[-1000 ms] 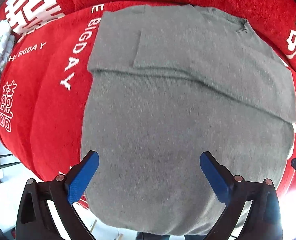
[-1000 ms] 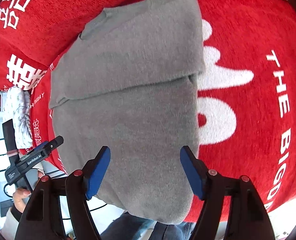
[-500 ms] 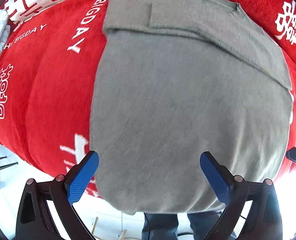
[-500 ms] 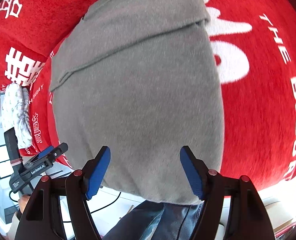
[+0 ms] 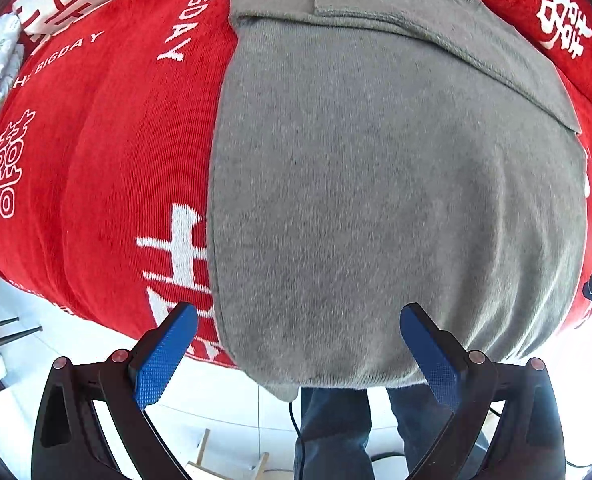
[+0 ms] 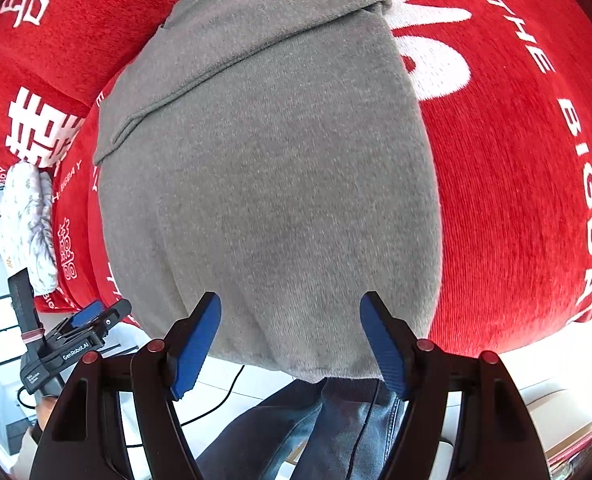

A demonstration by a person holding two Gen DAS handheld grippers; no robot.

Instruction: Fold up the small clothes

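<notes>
A grey knit sweater (image 5: 376,168) lies flat on a red cover, its sleeves folded across the chest and its hem hanging over the near edge. My left gripper (image 5: 296,354) hovers open above the hem's left part, nothing between its blue pads. The same sweater (image 6: 271,184) fills the right wrist view, where my right gripper (image 6: 291,344) stands open over the hem's right part, holding nothing. The left gripper (image 6: 91,320) also shows at the lower left of that view, in a hand.
The red cover (image 5: 107,152) with white lettering drapes a cushioned seat; more of the red cover (image 6: 516,168) spreads to the right. A floral cloth (image 6: 25,224) lies at the far left. Below the edge are a person's jeans (image 6: 316,432), a cable and white floor tiles.
Both grippers have drawn back toward the near edge, so the hem and the person's legs now show below the pads. The sweater lies as before. Both stay open.
</notes>
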